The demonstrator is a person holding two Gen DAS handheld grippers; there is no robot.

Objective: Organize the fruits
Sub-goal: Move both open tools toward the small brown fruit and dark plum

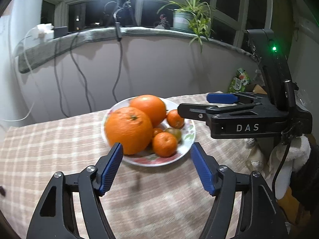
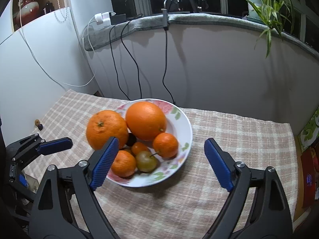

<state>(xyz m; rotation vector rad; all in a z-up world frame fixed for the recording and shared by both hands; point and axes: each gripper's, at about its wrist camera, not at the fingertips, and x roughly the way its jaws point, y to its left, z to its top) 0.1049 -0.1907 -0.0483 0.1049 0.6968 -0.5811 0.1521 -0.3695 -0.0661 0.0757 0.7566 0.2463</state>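
Observation:
A white flowered plate (image 1: 185, 149) (image 2: 183, 125) sits on the checked tablecloth, holding two big oranges (image 1: 128, 130) (image 2: 146, 123), several small mandarins (image 1: 164, 144) (image 2: 165, 145) and a greenish-brown fruit (image 2: 146, 161). One big orange (image 2: 106, 129) rests at the plate's left rim. My left gripper (image 1: 156, 149) is open and empty, just in front of the plate. My right gripper (image 2: 159, 145) is open and empty, its jaws on either side of the plate's near half. The right gripper also shows in the left wrist view (image 1: 192, 105), reaching from the right at the plate's far edge.
The checked tablecloth (image 2: 239, 139) covers the table. A wall with hanging cables (image 2: 165, 59) stands behind it. A sill holds a potted plant (image 1: 185, 20) and a charger (image 2: 102, 19). Small dark bits (image 2: 39, 126) lie at the cloth's left edge. A green packet (image 1: 239, 80) lies at right.

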